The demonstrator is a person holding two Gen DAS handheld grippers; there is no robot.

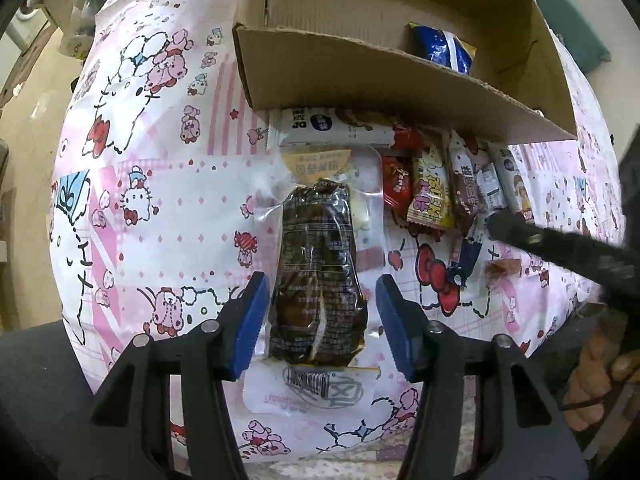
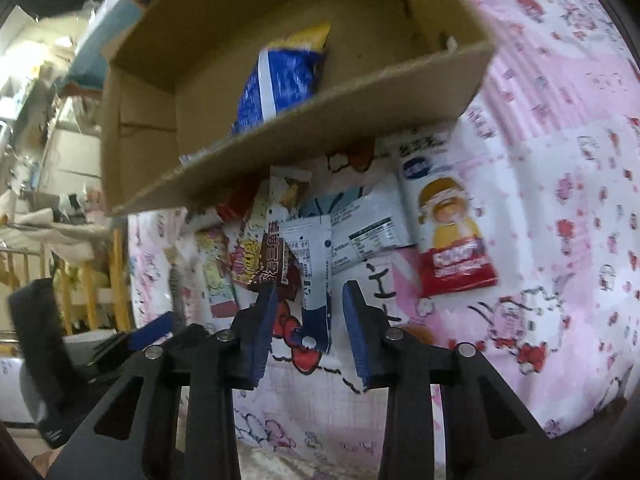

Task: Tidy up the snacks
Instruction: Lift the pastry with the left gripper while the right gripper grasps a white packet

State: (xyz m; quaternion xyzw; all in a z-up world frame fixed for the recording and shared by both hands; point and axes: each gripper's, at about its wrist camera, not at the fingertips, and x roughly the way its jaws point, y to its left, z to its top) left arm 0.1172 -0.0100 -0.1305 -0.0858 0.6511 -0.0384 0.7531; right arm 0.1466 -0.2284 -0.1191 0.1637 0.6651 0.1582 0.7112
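Note:
A cardboard box [image 1: 360,68] [image 2: 320,120] stands at the back of the pink cartoon-print cloth and holds a blue and yellow snack bag [image 1: 444,48] [image 2: 280,76]. My left gripper [image 1: 320,316] is open, its blue pads either side of a dark snack in a clear packet [image 1: 316,272] that lies on the cloth. My right gripper [image 2: 308,324] is open around the lower end of a white and blue sachet [image 2: 316,280] on the cloth. Its arm [image 1: 560,248] shows in the left wrist view.
Several small snack packets [image 1: 436,196] [image 2: 256,256] lie in a row in front of the box. A white and red packet with a cartoon figure [image 2: 448,232] lies to the right. Furniture and clutter [image 2: 44,160] stand beyond the cloth's left edge.

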